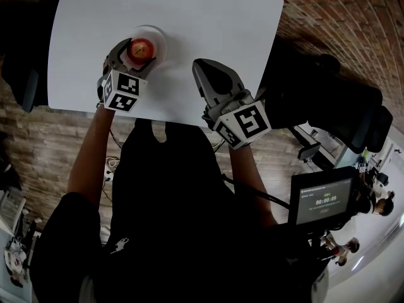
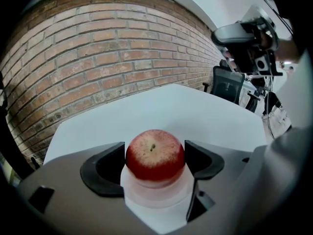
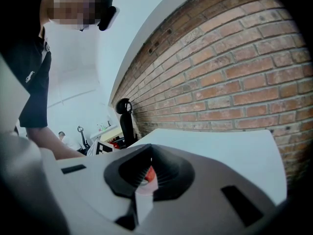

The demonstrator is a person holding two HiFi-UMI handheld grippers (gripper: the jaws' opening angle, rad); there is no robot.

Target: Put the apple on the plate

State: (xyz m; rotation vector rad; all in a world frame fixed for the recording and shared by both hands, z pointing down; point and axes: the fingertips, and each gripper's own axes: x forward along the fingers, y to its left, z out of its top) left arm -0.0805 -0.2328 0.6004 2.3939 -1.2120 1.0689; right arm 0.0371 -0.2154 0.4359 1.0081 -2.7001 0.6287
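A red apple (image 1: pixel 141 47) (image 2: pixel 155 154) sits stem up on a small white plate (image 1: pixel 159 35) (image 2: pixel 157 199) near the left side of the white table (image 1: pixel 214 17). My left gripper (image 1: pixel 139 52) (image 2: pixel 155 164) reaches over the plate with the apple between its jaws. Both black pads (image 2: pixel 105 173) lie against the apple's sides. My right gripper (image 1: pixel 201 68) (image 3: pixel 145 174) hovers to the right of the plate, its jaws together with nothing held. Through the thin slit between them a sliver of the apple (image 3: pixel 149 174) shows.
The table's near edge (image 1: pixel 170 120) runs just under both grippers. A black office chair (image 1: pixel 334 100) (image 2: pixel 227 84) stands past the table's right side. A brick wall (image 2: pixel 98 58) lies behind the table. A small monitor (image 1: pixel 322 201) sits at the person's right.
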